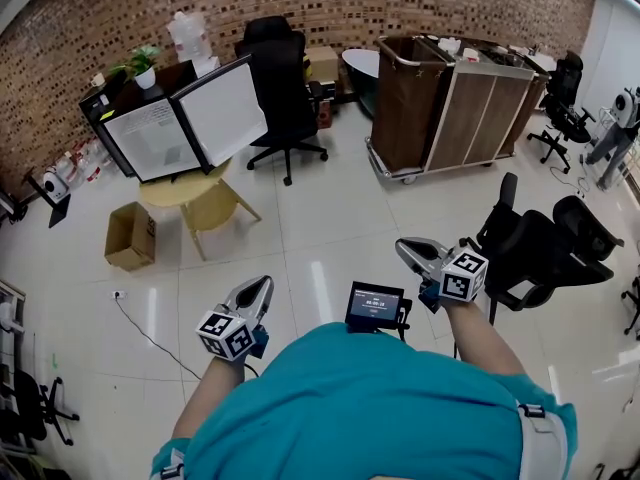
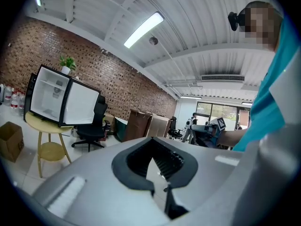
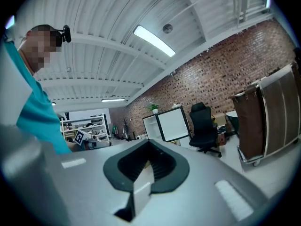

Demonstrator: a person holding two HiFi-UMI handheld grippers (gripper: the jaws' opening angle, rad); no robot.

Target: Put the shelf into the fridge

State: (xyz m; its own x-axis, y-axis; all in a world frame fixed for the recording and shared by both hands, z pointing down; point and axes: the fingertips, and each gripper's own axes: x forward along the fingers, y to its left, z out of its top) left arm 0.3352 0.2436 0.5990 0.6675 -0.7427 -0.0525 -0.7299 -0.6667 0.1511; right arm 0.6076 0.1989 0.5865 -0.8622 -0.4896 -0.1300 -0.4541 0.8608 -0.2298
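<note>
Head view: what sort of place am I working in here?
Probably an open office or lab workroom: a bare brick wall, office chairs standing loose on a glossy tiled floor, and a wheeled cart.

The floor is shiny and smooth – the lights shine back off it. The brick wall looks rough and dull. The fridge has smooth white panels in a black frame. The box is dull brown cardboard. The little table looks like pale wood. The cart has brown sides in a light metal frame. The left gripper and the right gripper are smooth, dull grey. The shirt is soft cloth – blue-green.
</note>
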